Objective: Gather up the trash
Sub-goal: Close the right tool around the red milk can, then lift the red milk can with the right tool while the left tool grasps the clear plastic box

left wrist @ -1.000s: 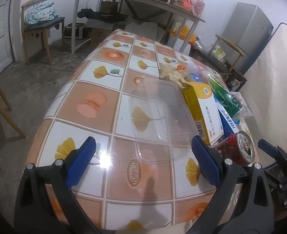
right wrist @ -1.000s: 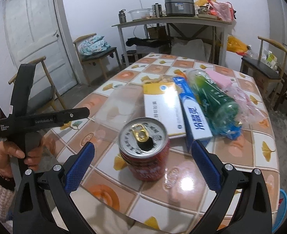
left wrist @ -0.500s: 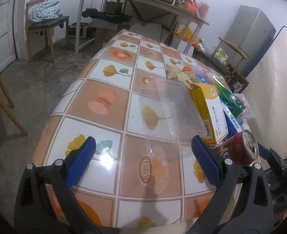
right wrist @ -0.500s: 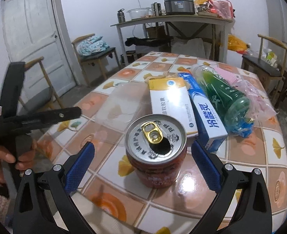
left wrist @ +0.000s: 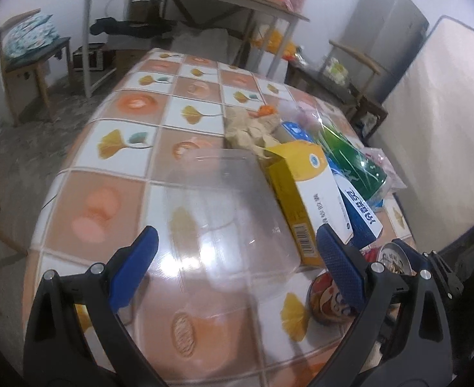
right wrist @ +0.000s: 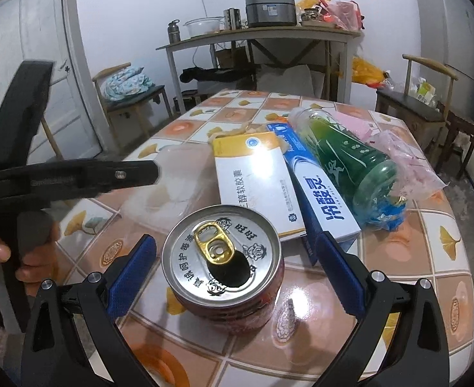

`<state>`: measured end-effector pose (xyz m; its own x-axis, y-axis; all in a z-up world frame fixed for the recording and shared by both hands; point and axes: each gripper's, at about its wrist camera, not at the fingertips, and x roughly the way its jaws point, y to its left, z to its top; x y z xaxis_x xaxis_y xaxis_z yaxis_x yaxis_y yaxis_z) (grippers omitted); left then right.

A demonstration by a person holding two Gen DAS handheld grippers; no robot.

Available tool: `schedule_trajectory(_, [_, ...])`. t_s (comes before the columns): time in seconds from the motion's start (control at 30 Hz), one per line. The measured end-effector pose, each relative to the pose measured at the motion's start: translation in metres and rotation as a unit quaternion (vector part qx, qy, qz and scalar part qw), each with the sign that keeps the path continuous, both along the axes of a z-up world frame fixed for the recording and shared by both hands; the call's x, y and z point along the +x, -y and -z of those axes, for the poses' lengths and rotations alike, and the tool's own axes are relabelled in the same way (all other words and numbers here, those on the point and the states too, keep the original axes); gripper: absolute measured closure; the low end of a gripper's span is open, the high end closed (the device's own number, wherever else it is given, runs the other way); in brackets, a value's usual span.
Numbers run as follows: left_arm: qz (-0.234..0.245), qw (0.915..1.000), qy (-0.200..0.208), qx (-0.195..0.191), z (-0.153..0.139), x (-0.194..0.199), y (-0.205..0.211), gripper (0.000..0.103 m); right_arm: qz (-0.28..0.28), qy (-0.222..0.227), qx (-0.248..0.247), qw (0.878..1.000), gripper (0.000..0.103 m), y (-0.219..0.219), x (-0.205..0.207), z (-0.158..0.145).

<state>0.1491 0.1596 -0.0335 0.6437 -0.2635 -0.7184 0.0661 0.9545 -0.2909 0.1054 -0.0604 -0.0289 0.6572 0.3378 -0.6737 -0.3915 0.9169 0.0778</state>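
right gripper (right wrist: pixel 237 271) wide open low over table (right wrist: pixel 430 258), can (right wrist: pixel 224 258) upright between fingers, untouched. left gripper (left wrist: pixel 237 258) wide open, empty, over clear tray (left wrist: pixel 224 213).

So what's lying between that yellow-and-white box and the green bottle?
A blue toothpaste box, lying flat alongside the yellow-and-white box on one side and the green bottle on the other. The right wrist view shows it best.

The tablecloth (left wrist: pixel 133 135) is checked orange and white with yellow ginkgo leaves. The drink can (right wrist: pixel 225 264) is red with a silver top and gold tab. Beside it lie a yellow-and-white medicine box (right wrist: pixel 256 177), a blue-and-white toothpaste box (right wrist: pixel 320 196) and a green bottle (right wrist: pixel 349 158).
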Motion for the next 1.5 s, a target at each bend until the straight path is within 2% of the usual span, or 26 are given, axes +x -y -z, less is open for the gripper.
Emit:
schedule_trajectory(0.13, [0.012,0.9997,-0.013,0.018,0.006,0.019,0.015,0.009,0.0,-0.003,-0.006,1.0,0.024,0.0,0.0,0.003])
schedule_trajectory(0.3, [0.01,0.997,-0.034,0.068,0.017,0.033,0.027,0.009,-0.001,-0.012,0.003,1.0,0.038,0.008,0.0,0.005])
schedule_trajectory(0.43, [0.002,0.9947,-0.056,0.087,0.026,0.039,0.024,0.009,0.003,-0.018,0.008,1.0,0.038,0.016,0.001,0.004])
schedule_trajectory(0.77, [-0.013,0.9935,-0.092,0.066,0.043,0.04,0.009,0.009,0.013,-0.02,0.007,1.0,0.038,0.034,-0.004,0.002])
schedule_trajectory(1.3, [-0.041,0.9949,-0.081,0.044,0.046,0.024,-0.02,0.011,0.025,-0.019,0.003,1.0,0.038,0.045,-0.009,0.001])
schedule_trajectory(1.5, [-0.055,0.9945,-0.081,0.037,0.042,0.004,-0.028,0.011,0.029,-0.02,0.002,0.999,0.038,0.045,-0.011,0.0])
